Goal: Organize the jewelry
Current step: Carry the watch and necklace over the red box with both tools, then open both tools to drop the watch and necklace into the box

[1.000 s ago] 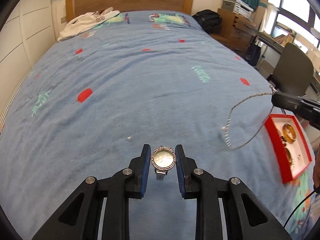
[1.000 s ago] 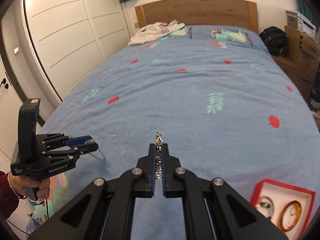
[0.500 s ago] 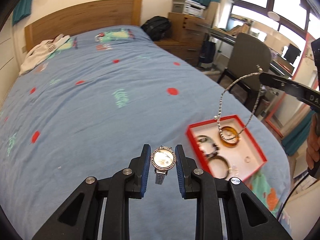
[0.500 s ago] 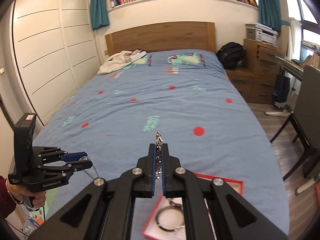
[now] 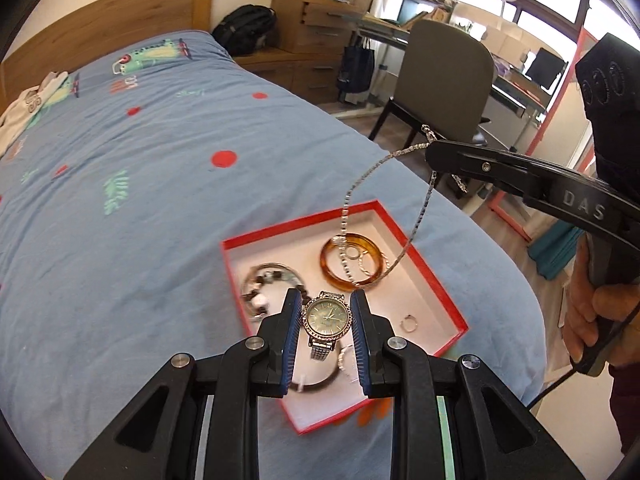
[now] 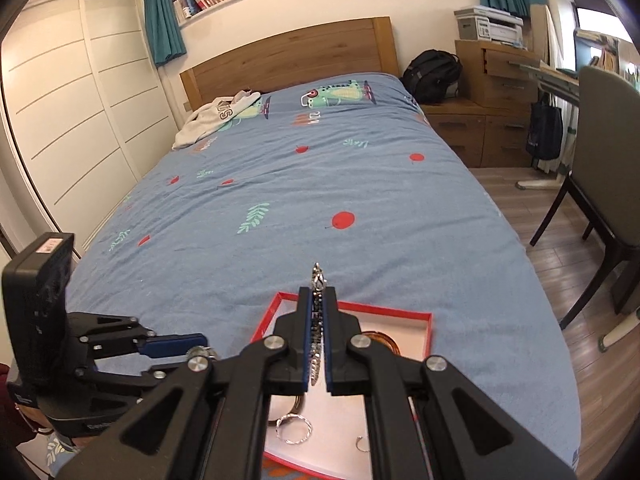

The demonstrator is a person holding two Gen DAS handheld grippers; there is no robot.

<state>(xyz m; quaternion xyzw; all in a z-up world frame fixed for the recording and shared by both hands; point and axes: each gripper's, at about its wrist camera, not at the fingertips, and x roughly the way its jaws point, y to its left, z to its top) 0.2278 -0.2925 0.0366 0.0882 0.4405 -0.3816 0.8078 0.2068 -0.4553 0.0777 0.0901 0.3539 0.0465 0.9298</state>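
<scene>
Though its start seems cut off, right gripper (image 5: 434,156) reads "DAS".

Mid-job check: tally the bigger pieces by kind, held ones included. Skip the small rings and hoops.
Watch: 1, in the left tongs
Chain: 1, in the right tongs
Bangles: 2, one amber, one dark
Beaded bracelet: 1
Total: 5
</scene>
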